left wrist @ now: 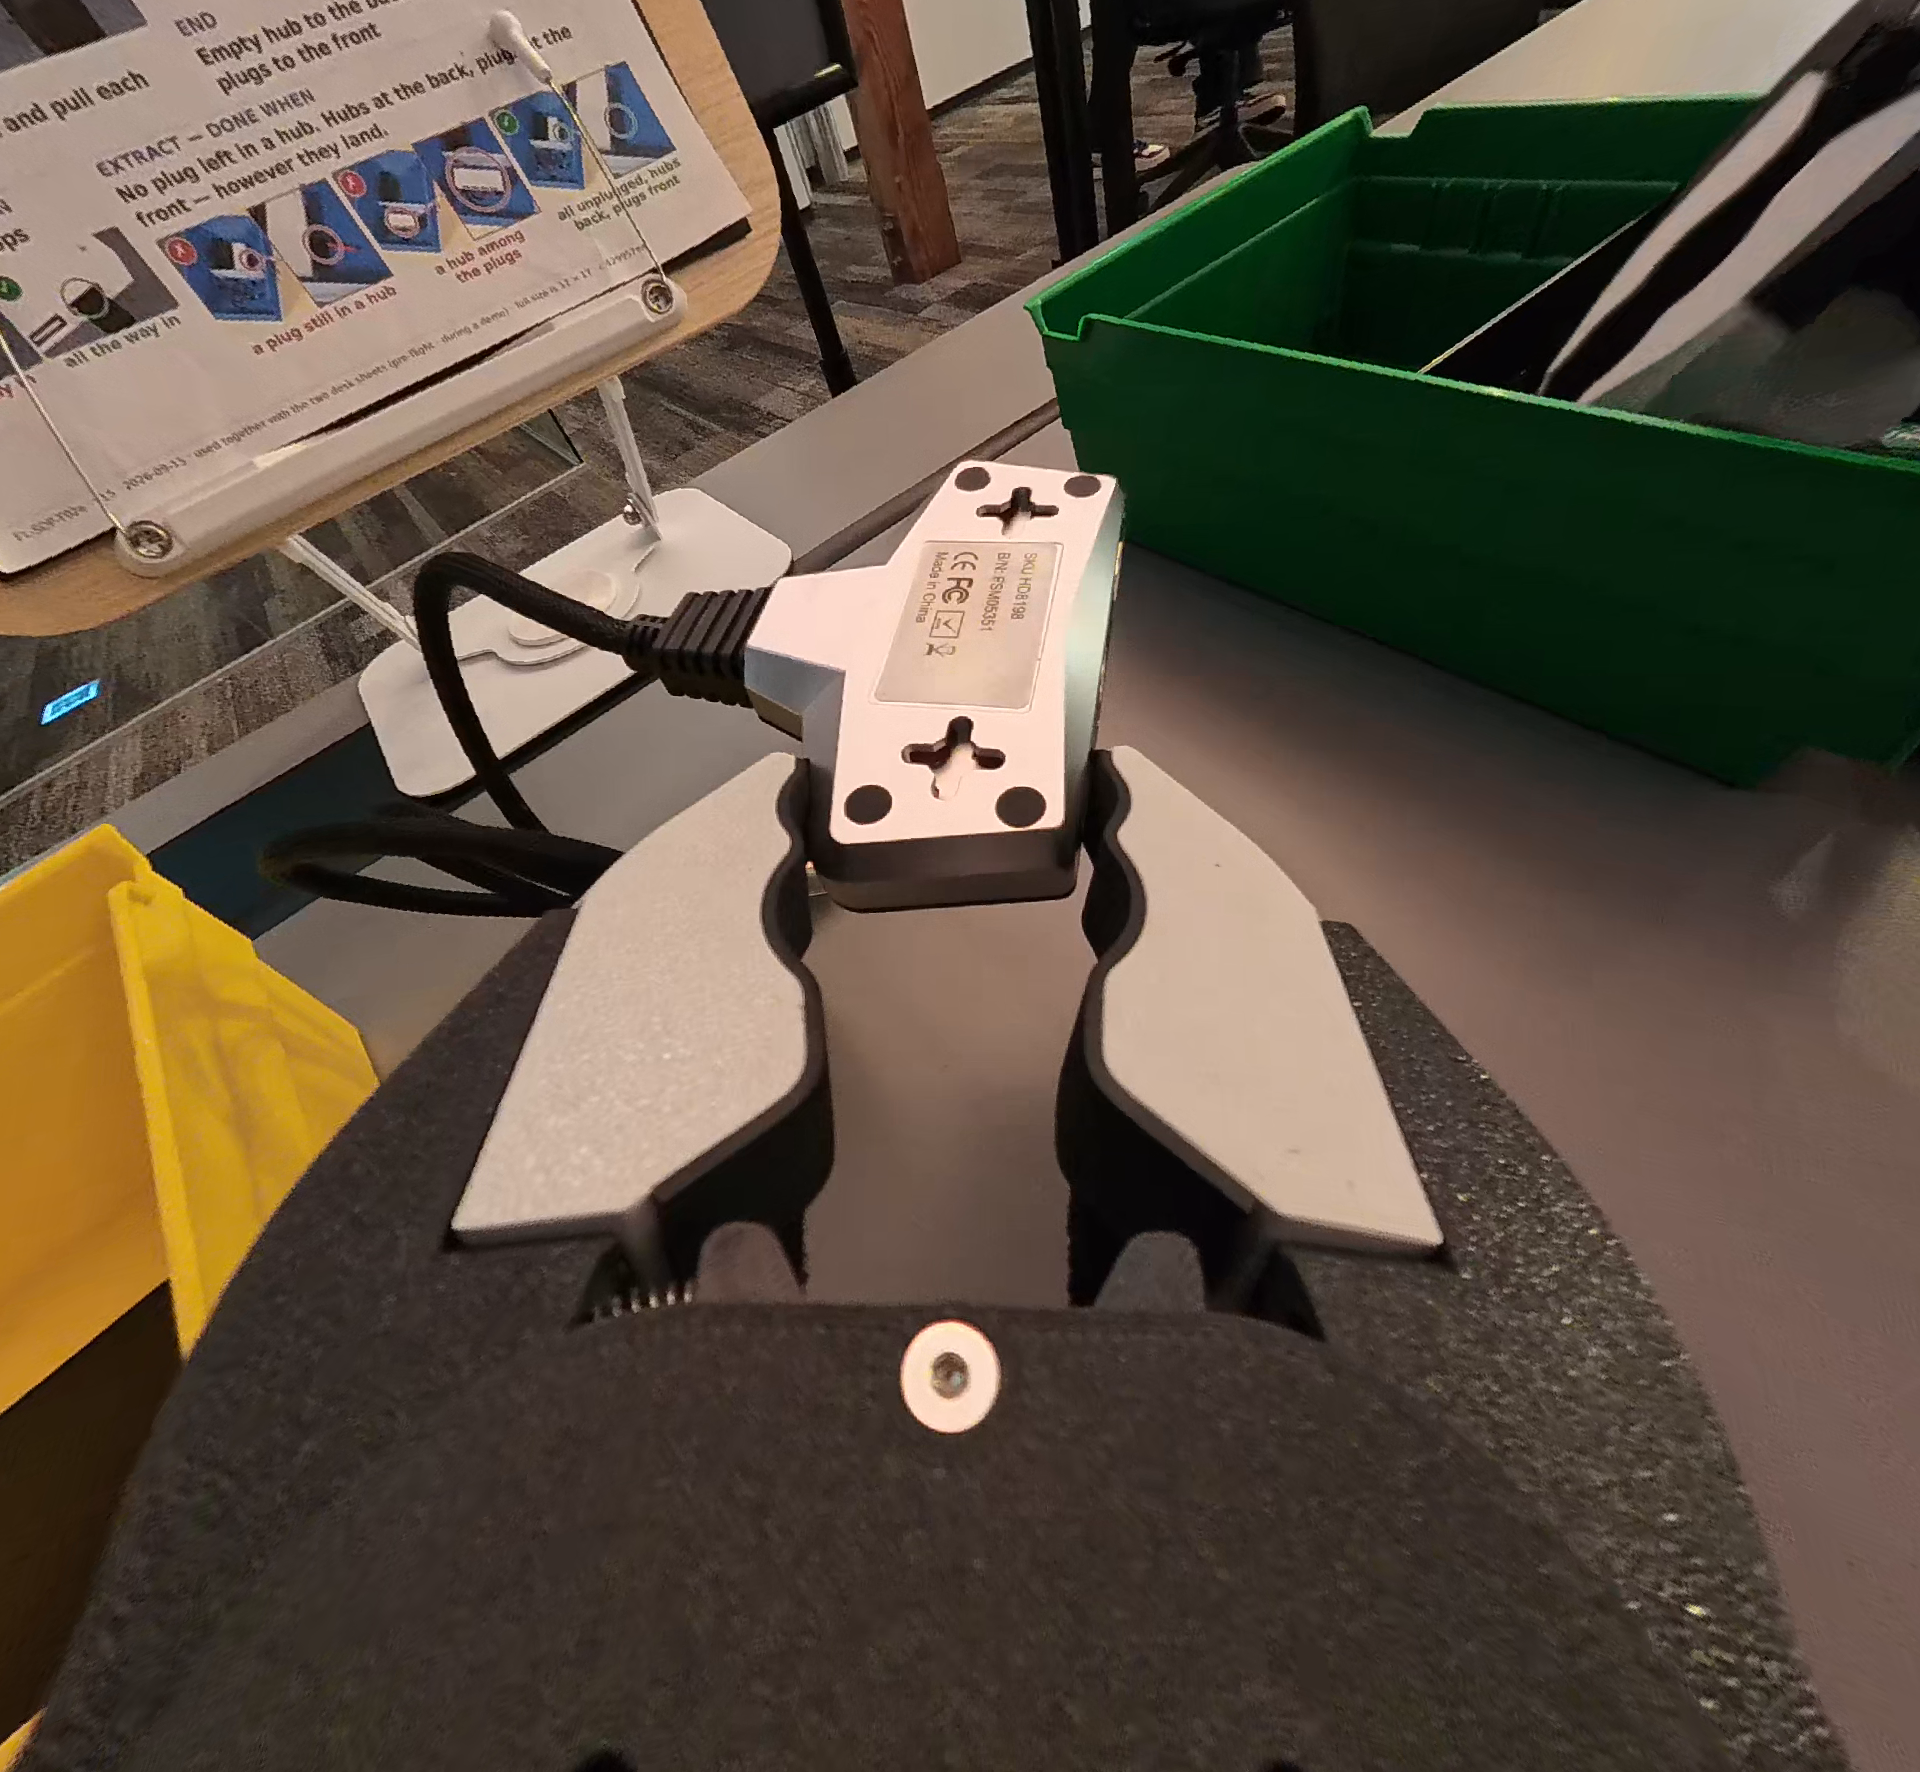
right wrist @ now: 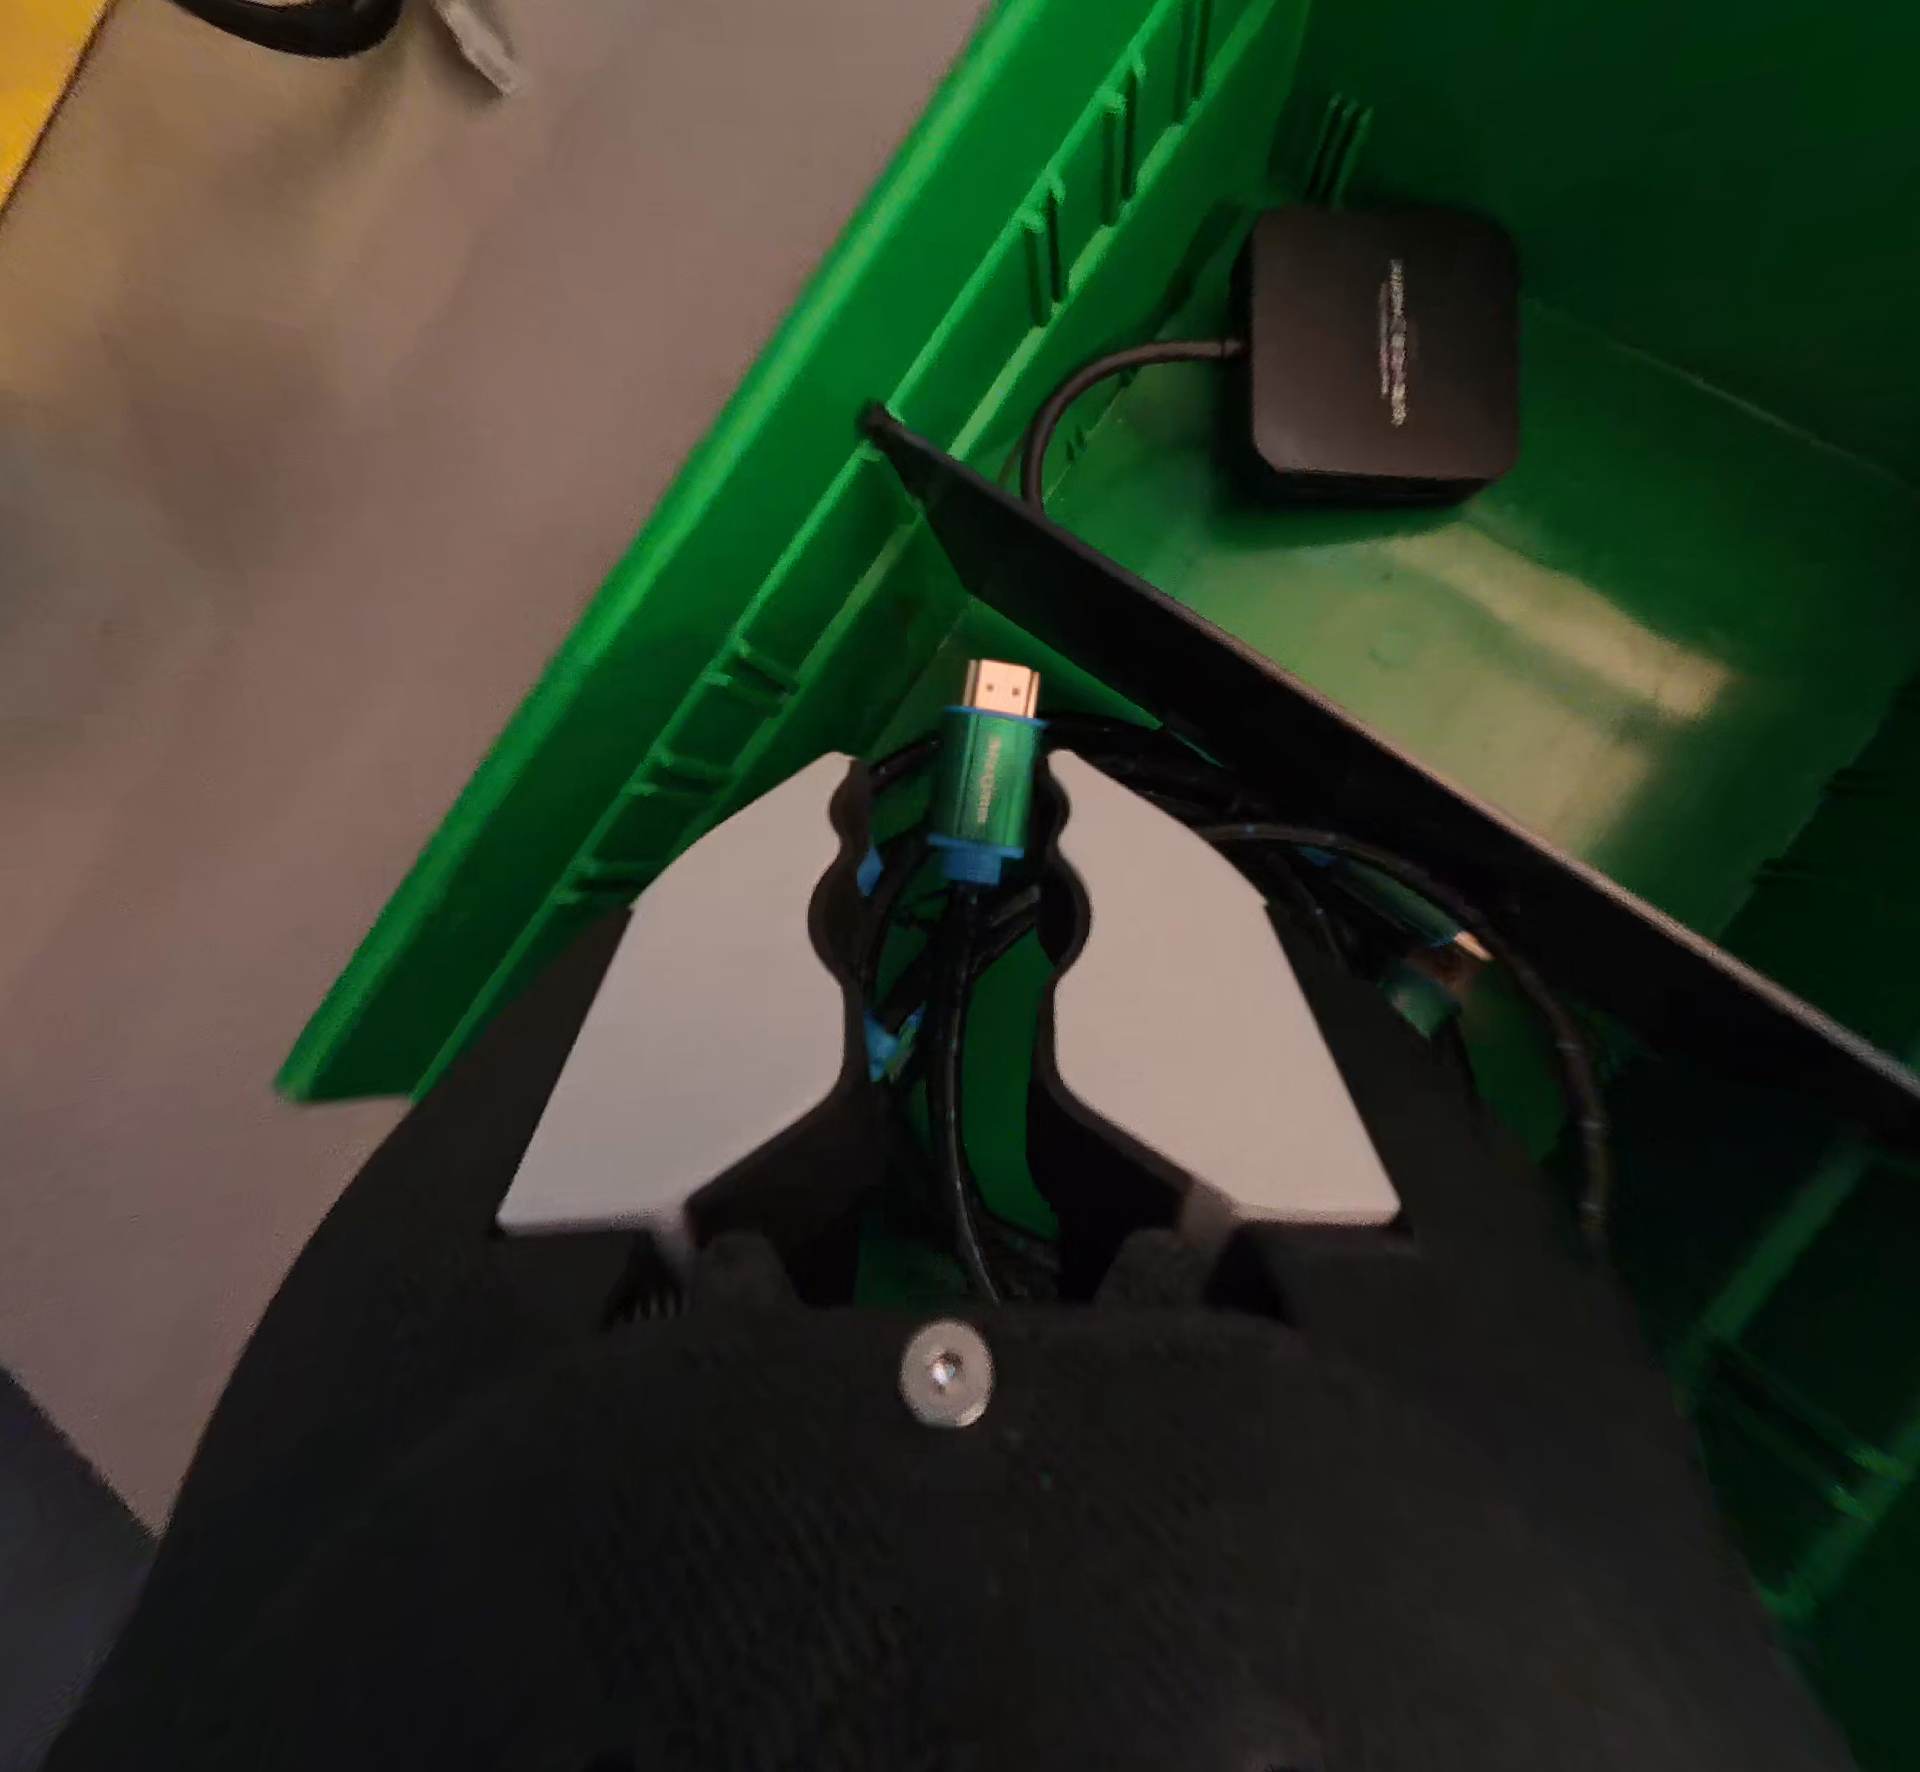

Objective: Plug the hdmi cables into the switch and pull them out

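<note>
The grey desk (left wrist: pixel 1455 891) carries a green bin (left wrist: pixel 1455 517) on the right and a yellow bin (left wrist: pixel 125 1047) on the left, with an instruction sheet on a wooden stand (left wrist: pixel 312 195) behind. In the right wrist view a black divider (right wrist: pixel 1351 746) splits the green bin (right wrist: pixel 790 579); a black square hub (right wrist: pixel 1382 351) with its thin lead lies in the far compartment, and a tangle of black HDMI cables (right wrist: pixel 1299 870) lies in the near one. The left tool (left wrist: pixel 951 839) is closed on the near end of a silver HDMI switch (left wrist: pixel 956 662), held above the desk with its labelled underside facing the camera and its braided black pigtail cable (left wrist: pixel 468 683) trailing left. The ports are not visible from this angle. The right tool (right wrist: pixel 951 829) grips an HDMI plug with a green shell (right wrist: pixel 982 777) and a blue collar, its gold connector (right wrist: pixel 1003 683) pointing forward over the near compartment, close to the bin wall. Risks, as judged: the plug's cable runs back into the tangle, so lifting it may drag neighbouring cables or snag on the divider. The switch is clamped only at one end, so insertion force may pivot it between the jaws. A misaligned or inverted connector would jam at the port.
</note>
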